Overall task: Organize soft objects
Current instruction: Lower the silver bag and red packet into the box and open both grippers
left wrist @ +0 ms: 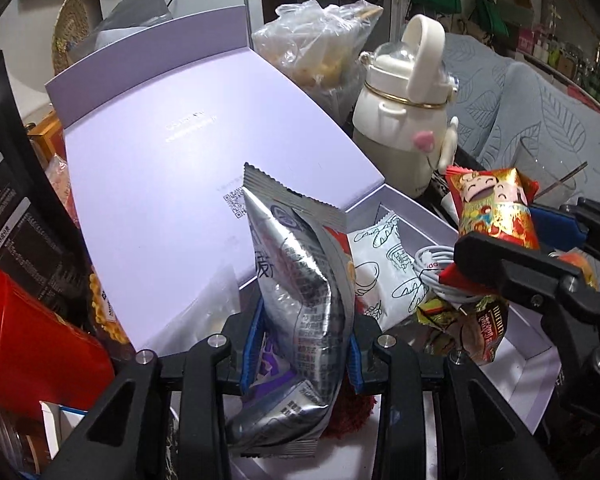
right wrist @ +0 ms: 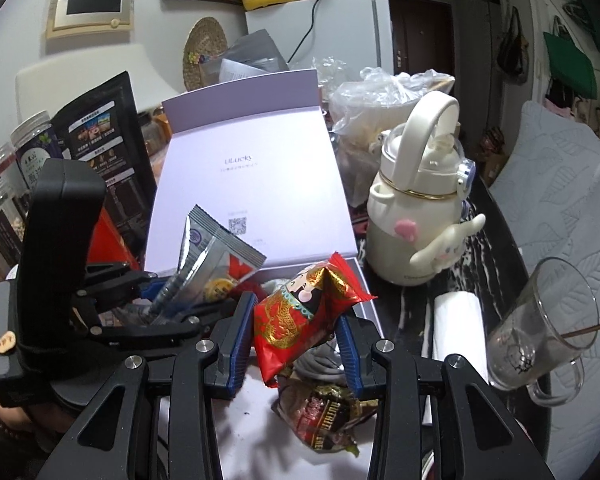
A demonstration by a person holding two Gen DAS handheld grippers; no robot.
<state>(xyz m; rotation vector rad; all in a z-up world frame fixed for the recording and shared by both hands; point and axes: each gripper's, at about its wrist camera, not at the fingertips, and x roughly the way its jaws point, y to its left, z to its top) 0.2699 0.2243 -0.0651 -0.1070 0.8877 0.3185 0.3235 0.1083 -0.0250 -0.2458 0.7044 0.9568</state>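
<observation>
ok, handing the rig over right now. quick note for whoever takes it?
Left gripper: jaws shut on the silver snack packet, over the open lilac box.
Right gripper: jaws shut on the red snack packet, also over the box.
Already in the box: white patterned packet, white cable, dark wrapped snack.
Left: probably set both packets into the box.

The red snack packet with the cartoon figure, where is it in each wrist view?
Left wrist view: red snack packet at right, clamped in the right tool.
Right wrist view: packet at bottom centre, between the blue pads.
Shared landmark: cream water bottle, behind it.
</observation>
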